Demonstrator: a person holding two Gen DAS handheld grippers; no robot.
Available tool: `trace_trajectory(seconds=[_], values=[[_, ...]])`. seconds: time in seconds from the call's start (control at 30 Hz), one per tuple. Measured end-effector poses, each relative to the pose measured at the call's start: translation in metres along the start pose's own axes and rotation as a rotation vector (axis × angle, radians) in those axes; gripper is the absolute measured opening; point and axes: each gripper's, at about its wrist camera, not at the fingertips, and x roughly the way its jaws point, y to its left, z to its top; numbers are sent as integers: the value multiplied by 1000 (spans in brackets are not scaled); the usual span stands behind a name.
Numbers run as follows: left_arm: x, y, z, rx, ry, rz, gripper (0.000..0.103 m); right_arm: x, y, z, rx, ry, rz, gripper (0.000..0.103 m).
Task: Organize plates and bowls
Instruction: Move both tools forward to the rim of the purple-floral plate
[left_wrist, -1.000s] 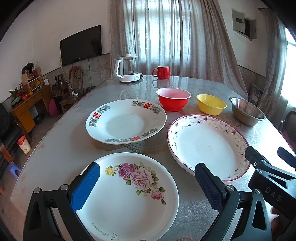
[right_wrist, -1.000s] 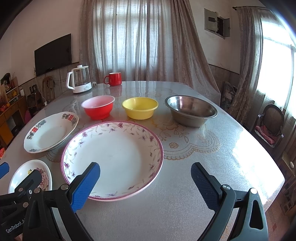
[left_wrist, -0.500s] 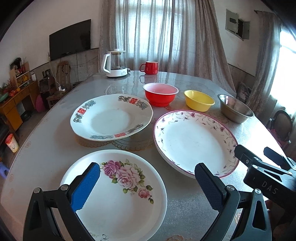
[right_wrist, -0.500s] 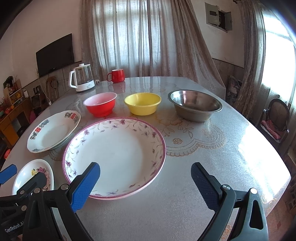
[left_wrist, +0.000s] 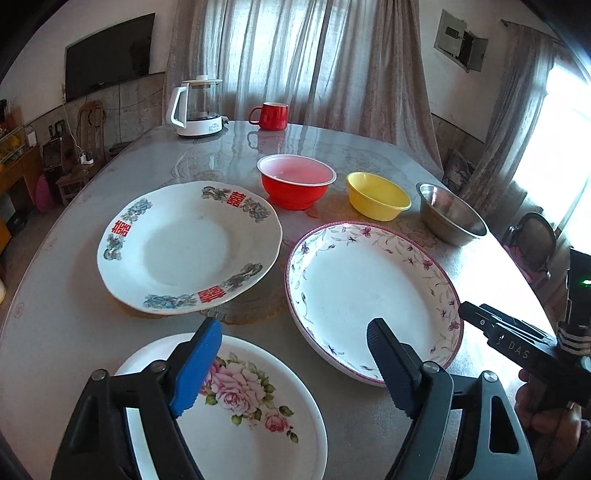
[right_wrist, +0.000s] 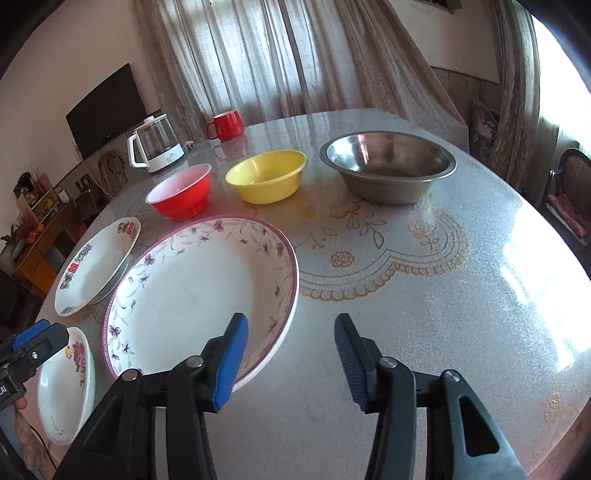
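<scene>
Three plates lie on the round table (right_wrist: 461, 295): a rose plate (left_wrist: 258, 424) nearest, a plate with red characters (left_wrist: 184, 247) behind it, and a large purple-flowered plate (left_wrist: 369, 288) to its right. Behind them stand a red bowl (left_wrist: 295, 184), a yellow bowl (left_wrist: 376, 195) and a steel bowl (left_wrist: 450, 218). My left gripper (left_wrist: 293, 332) hovers over the rose plate's far rim. Its jaws are closing, with nothing gripped between them. My right gripper (right_wrist: 290, 328) hangs over the near right rim of the purple-flowered plate (right_wrist: 192, 288). Its jaws are also closing, and its pads touch nothing.
A glass kettle (left_wrist: 197, 110) and a red mug (left_wrist: 271, 116) stand at the table's far side. A chair (right_wrist: 569, 192) stands off the right edge. Curtains hang behind, with a TV and shelves to the left. A hand holds the right gripper (left_wrist: 509, 339).
The jaws of both grippers have narrowed from wide open. Both grippers have shifted over the table, the right one tilting and coming closer to the purple-flowered plate. No dish has moved.
</scene>
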Motion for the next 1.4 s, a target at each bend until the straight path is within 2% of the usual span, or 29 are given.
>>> trace_trajectory(seconds=[0.07, 0.27, 0.4, 0.53, 0.63, 0.77, 0.8, 1.07, 1.13, 1.2, 1.33, 1.4], values=[[7, 4, 5, -9, 25, -37, 74, 5, -3, 3, 4, 14, 2, 48], [30, 14, 17, -53, 112, -110, 50, 17, -2, 14, -14, 35, 18, 48], [40, 11, 22, -44, 138, -150, 49, 24, -2, 20, -22, 40, 17, 48], [50, 9, 26, -36, 158, -129, 48, 31, -4, 24, -22, 52, 22, 48], [58, 4, 28, -14, 177, -132, 44, 36, -5, 27, -33, 59, 29, 48], [71, -4, 27, 37, 197, -72, 42, 45, -3, 30, -56, 80, 45, 48], [73, -5, 26, 46, 200, -62, 42, 47, -3, 30, -62, 86, 53, 43], [75, -14, 21, 140, 173, -5, 42, 56, 8, 27, -123, 119, 90, 34], [74, -11, 21, 125, 169, -20, 42, 56, 11, 27, -151, 123, 78, 33], [73, -9, 21, 108, 167, -36, 42, 55, 10, 27, -166, 130, 79, 29], [66, -13, 17, 121, 148, -28, 42, 54, 2, 26, -148, 146, 120, 27], [65, -13, 15, 107, 157, -51, 42, 52, 0, 24, -138, 151, 139, 27]])
